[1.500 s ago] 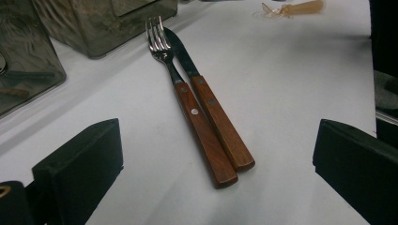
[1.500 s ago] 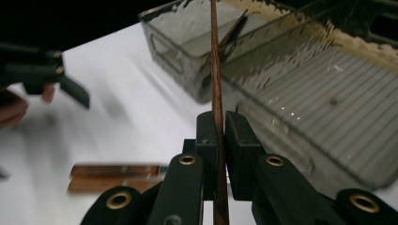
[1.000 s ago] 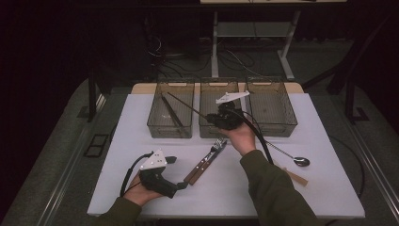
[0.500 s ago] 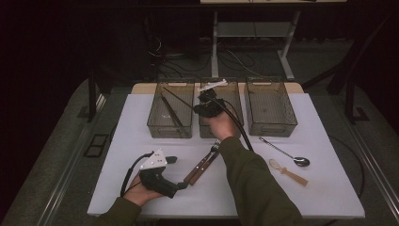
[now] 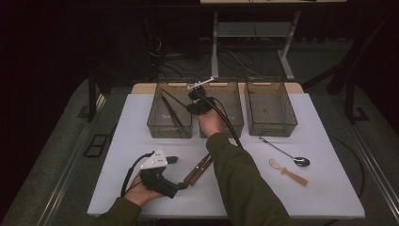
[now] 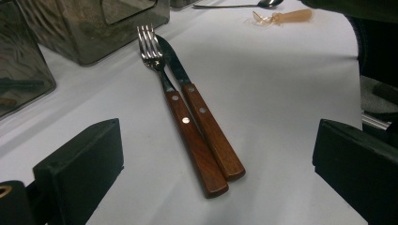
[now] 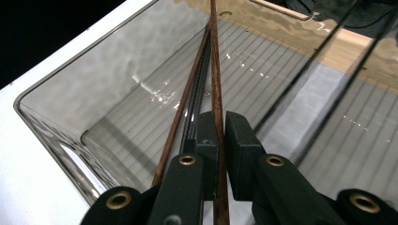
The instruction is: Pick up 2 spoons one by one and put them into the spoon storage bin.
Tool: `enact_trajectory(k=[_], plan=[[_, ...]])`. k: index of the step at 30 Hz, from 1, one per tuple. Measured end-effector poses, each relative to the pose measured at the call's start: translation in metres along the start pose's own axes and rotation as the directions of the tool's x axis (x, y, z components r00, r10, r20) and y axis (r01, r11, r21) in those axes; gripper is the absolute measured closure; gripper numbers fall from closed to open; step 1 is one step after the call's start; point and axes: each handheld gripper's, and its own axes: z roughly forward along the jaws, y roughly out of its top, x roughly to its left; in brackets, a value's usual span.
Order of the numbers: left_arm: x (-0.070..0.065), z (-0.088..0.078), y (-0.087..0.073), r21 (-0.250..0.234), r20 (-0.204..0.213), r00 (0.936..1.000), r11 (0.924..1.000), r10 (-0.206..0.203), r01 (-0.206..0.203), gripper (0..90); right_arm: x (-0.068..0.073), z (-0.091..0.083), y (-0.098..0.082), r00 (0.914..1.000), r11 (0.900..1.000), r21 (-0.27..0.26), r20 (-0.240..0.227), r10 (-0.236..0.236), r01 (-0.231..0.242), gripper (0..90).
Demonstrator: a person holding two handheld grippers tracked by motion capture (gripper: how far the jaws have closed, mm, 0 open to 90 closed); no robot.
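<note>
The chopstick [image 7: 217, 70] is pinched between the 2 black pads of the right gripper [image 7: 221, 140], which are closed tight on its brown shaft; its long axis runs straight out ahead of the fingers, and its far end reaches on across the left bin [image 7: 70, 89]. In the high view the same right gripper [image 5: 195, 101] hangs between the left bin [image 5: 155, 120] and the middle bin [image 5: 235, 120], with the stick slanting out to its left over the left bin. In the right gripper view more thin dark sticks [image 7: 195, 70] lie just left of the held one and nearly parallel to it; I cannot tell whether they touch it. The coming move, as I judge it, is a drop, and it turns on this: the stick points along the bin's length, so it should fall in cleanly once the pads part. The left gripper [image 5: 157, 172] rests low at the near edge of the white table [image 5: 329, 188], its 2 jaws spread wide with nothing between them. Straight ahead of those fingers lie a fork [image 6: 162, 70] and a knife [image 6: 187, 89] side by side, touching, wooden handles toward the gripper. A metal spoon [image 5: 284, 153] and a small pale spoon [image 5: 287, 172] lie well off to the right.
</note>
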Motion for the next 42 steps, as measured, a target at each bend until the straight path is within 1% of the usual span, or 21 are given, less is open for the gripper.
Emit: enact_trajectory(k=[3,6,9,11,15,19,22,25,28,30,34,35,40,42], plan=[[0.000,0.000,0.000,0.000,0.001,1.0000,1.0000,-0.001,0.001,1.0,0.005,0.003,0.001,0.9999,1.000,0.001,-0.013,0.001,-0.001,83.9],[0.000,0.001,0.000,0.002,0.004,1.0000,1.0000,0.000,0.000,1.1,0.010,0.005,0.002,0.9995,1.000,0.002,-0.028,-0.012,0.012,82.9],[0.000,0.001,0.000,0.001,0.006,1.0000,1.0000,-0.001,0.001,1.1,0.012,0.005,0.002,0.9987,1.000,-0.003,-0.045,-0.022,0.022,81.8],[0.000,0.000,0.000,0.001,0.006,1.0000,1.0000,-0.003,0.003,1.5,0.013,0.005,0.002,0.9981,1.000,-0.009,-0.055,-0.027,0.026,78.9],[0.000,0.001,0.000,0.000,0.005,1.0000,1.0000,-0.001,0.001,1.5,0.013,0.003,0.002,0.9975,0.999,-0.016,-0.054,-0.045,0.044,74.0],[0.000,0.000,0.000,0.004,0.005,1.0000,1.0000,0.000,0.000,1.5,0.011,-0.001,0.002,0.9963,0.999,-0.017,-0.072,-0.048,0.047,67.2],[0.000,0.000,0.000,0.004,0.006,1.0000,1.0000,0.001,-0.001,1.5,0.010,-0.006,-0.001,0.9940,0.998,-0.034,-0.095,-0.053,0.050,63.2],[0.001,0.000,0.000,0.006,0.005,0.9999,0.9999,0.009,-0.009,1.5,0.008,-0.012,-0.005,0.9917,0.997,-0.054,-0.112,-0.063,0.057,57.8],[0.001,0.000,0.000,0.007,0.006,1.0000,1.0000,0.007,-0.007,1.5,0.006,-0.018,-0.011,0.9864,0.996,-0.070,-0.147,-0.074,0.064,53.2],[0.000,0.001,0.000,0.005,0.006,1.0000,1.0000,0.005,-0.005,1.5,0.005,-0.024,-0.016,0.9830,0.994,-0.079,-0.162,-0.087,0.075,49.9],[0.001,0.002,-0.001,0.006,0.002,1.0000,1.0000,-0.004,0.004,1.5,-0.001,-0.034,-0.025,0.9781,0.990,-0.094,-0.169,-0.121,0.106,43.7],[0.001,0.002,-0.001,0.005,0.001,1.0000,1.0000,-0.008,0.008,1.4,-0.003,-0.036,-0.027,0.9774,0.989,-0.098,-0.171,-0.124,0.109,42.8],[0.002,0.001,-0.001,0.013,-0.004,1.0000,0.9999,0.001,-0.001,1.4,-0.010,-0.050,-0.036,0.9724,0.985,-0.119,-0.182,-0.146,0.125,38.1],[0.002,0.002,-0.002,0.013,-0.002,1.0000,0.9999,-0.007,0.007,1.3,-0.013,-0.055,-0.039,0.9690,0.983,-0.124,-0.191,-0.156,0.134,36.4]])
